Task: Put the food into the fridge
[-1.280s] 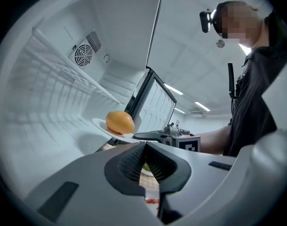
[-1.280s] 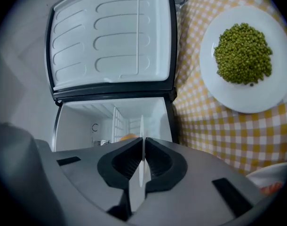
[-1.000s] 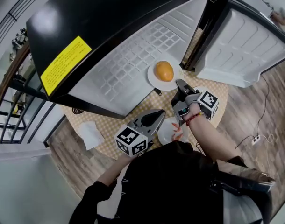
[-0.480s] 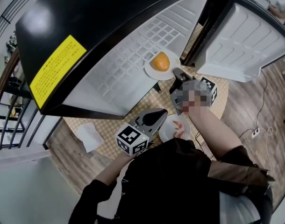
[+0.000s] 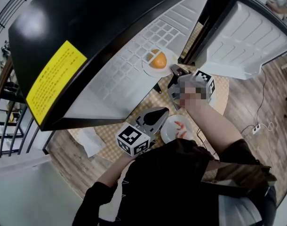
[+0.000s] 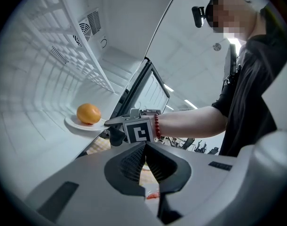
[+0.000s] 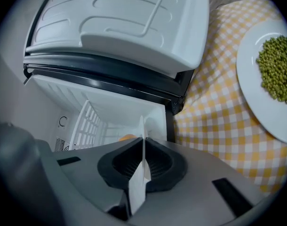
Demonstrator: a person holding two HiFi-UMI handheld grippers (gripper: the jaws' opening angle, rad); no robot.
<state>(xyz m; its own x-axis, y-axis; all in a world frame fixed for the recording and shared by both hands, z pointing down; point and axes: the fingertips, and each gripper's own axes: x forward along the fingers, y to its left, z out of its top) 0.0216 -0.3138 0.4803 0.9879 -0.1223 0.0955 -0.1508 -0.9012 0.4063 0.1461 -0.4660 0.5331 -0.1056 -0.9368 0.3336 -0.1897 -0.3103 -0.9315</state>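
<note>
Right gripper view, fridge door (image 7: 120, 18) open, plate (image 7: 247, 89) w/ peas (image 7: 277, 67) beside

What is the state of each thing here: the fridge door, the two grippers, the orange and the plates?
fridge door: open wide.
orange: whole, on the carried plate.
carried plate: level, at the fridge opening.
right gripper: shut on the carried plate's rim.
left gripper: shut, empty.
pea plate: on the checked tablecloth, untouched.
plate with red food: on the tablecloth, by the left gripper.
</note>
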